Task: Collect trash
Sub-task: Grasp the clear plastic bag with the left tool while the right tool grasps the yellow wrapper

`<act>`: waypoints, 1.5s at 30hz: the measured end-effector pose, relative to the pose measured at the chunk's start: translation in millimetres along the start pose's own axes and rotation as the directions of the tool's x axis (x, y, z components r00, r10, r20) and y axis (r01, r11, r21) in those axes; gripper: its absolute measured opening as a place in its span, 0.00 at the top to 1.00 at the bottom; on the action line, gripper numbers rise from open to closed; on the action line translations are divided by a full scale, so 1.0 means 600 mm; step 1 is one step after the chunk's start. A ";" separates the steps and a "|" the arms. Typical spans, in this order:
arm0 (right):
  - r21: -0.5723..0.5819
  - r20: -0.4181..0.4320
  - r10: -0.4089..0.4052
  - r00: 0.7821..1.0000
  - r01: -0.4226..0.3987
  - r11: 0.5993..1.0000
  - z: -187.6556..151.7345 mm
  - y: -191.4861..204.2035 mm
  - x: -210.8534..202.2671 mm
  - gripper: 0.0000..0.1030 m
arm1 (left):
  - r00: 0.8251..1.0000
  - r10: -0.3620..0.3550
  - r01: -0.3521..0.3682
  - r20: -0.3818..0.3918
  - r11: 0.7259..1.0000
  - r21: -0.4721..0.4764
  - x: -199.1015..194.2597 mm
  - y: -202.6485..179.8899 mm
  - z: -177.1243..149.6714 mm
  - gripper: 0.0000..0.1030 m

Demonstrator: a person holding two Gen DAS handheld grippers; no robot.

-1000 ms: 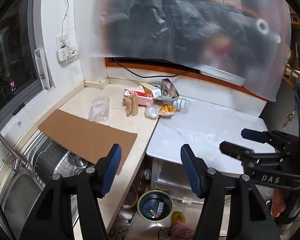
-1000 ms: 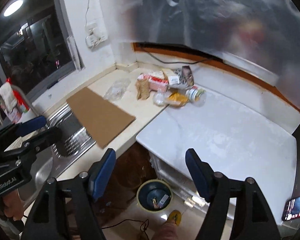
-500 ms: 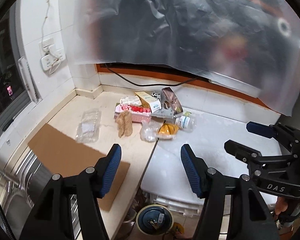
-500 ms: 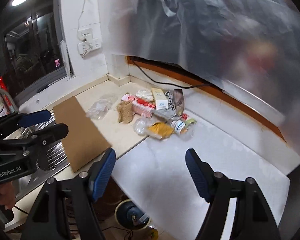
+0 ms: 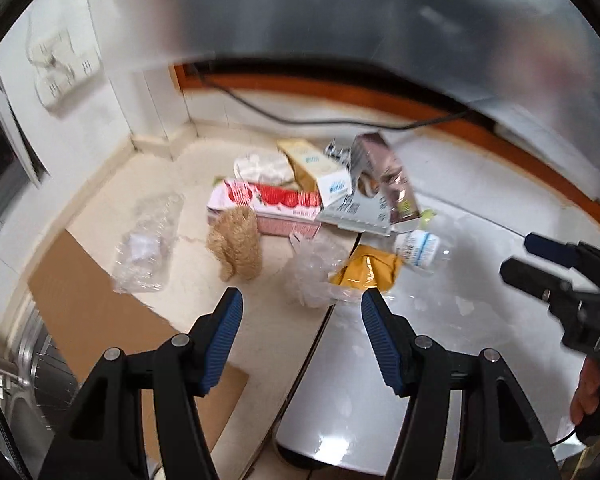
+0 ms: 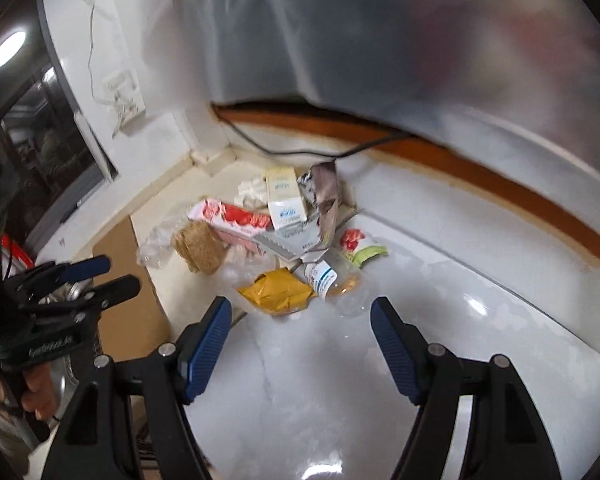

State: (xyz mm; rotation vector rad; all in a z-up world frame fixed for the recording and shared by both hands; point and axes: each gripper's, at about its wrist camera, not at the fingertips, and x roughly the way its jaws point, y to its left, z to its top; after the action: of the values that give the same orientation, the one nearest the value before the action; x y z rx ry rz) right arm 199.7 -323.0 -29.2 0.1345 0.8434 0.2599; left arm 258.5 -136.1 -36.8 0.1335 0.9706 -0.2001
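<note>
Both grippers have pushed in toward the trash pile, which now looks much bigger than half a second ago. Left to right on the bench (image 5: 260, 344): cardboard sheet (image 5: 88, 300), clear plastic tray (image 5: 148, 240), brown scrubber (image 5: 236, 244), crumpled clear bag (image 5: 316, 272), yellow wrapper (image 6: 276, 290), small bottle (image 6: 328, 276). Left gripper (image 5: 298, 312) has jaws wide apart, empty, with the clear bag straight ahead between them. Right gripper (image 6: 300, 320), jaws also apart and empty, faces the yellow wrapper and bottle. Bottle lies on its side, long axis slanting across the right jaws; right is nearer it.
</note>
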 end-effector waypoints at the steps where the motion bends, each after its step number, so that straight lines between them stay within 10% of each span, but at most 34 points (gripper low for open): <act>1: -0.026 -0.022 0.019 1.000 -0.019 0.999 -0.001 0.005 0.020 0.45 | 1.000 0.000 0.000 -0.014 1.000 -0.007 0.015 0.003 0.002 0.42; 4: -0.077 -0.086 0.073 0.994 -0.080 0.994 -0.001 0.020 0.074 0.59 | 0.998 -0.032 0.029 -0.059 0.999 -0.039 0.065 0.015 0.010 0.42; 15: -0.162 -0.161 0.105 0.981 -0.131 0.978 0.011 0.042 0.175 0.60 | 0.975 -0.110 0.095 -0.193 0.992 -0.086 0.206 0.023 0.038 0.42; 20: -0.156 -0.185 0.098 0.978 -0.128 0.979 0.009 0.030 0.193 0.60 | 0.961 -0.117 0.096 -0.250 0.991 -0.095 0.256 0.013 0.029 0.67; 42: -0.164 -0.263 0.058 0.963 -0.103 0.981 0.009 0.050 0.279 0.60 | 0.982 -0.106 0.079 -0.153 0.982 -0.172 0.124 0.064 -0.078 0.77; 45: -0.164 -0.266 0.054 0.962 -0.100 0.981 0.009 0.054 0.283 0.72 | 0.982 -0.113 0.085 -0.151 0.980 -0.181 0.114 0.063 -0.084 0.77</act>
State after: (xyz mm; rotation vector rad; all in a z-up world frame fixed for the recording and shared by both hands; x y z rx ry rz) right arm 305.9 -244.4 -141.0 -0.0344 1.0736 0.4315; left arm 263.7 -96.7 -120.7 -0.0603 1.1515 -0.1973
